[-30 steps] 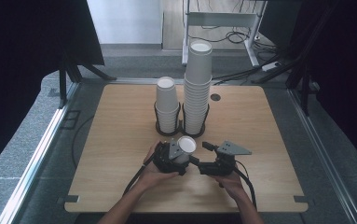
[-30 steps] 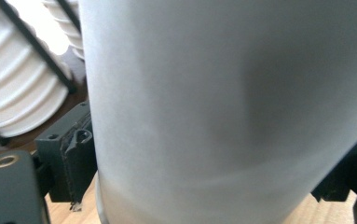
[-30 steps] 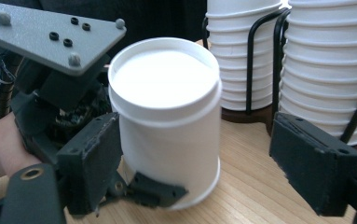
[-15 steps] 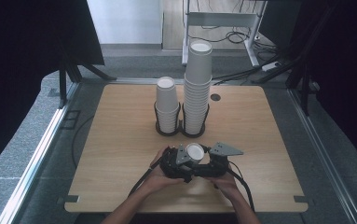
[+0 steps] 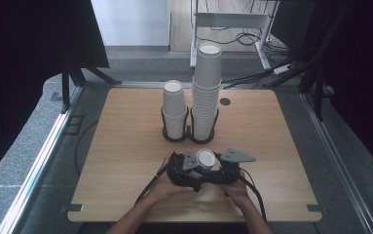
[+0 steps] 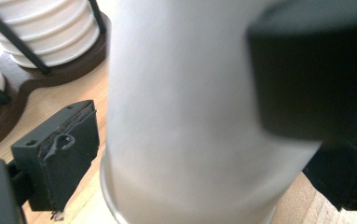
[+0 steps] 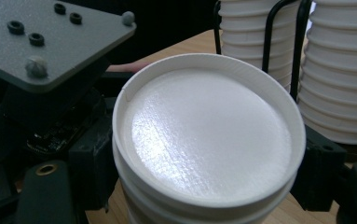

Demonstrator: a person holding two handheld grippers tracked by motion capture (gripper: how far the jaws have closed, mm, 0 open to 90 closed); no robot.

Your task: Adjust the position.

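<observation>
Both tongs have drawn back toward the person at the worktop's (image 5: 125, 146) six o'clock edge, meeting around an upside-down paper cup (image 5: 205, 157). Left tongs (image 5: 186, 168) bracket its wall, right tongs (image 5: 223, 170) close alongside; whether either actually grips, I cannot tell. Light, thin and easily crushed, the cup wants gentle pressure near its stiffer rim. Two cup stacks (image 5: 206, 92) stand at twelve o'clock.

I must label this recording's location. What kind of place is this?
Probably a lab or data-collection workspace, not a home. A bare wooden table stands on grey carpet between black curtains, cables run over the floor behind, and two stacks of paper cups sit in a wire holder.
</observation>
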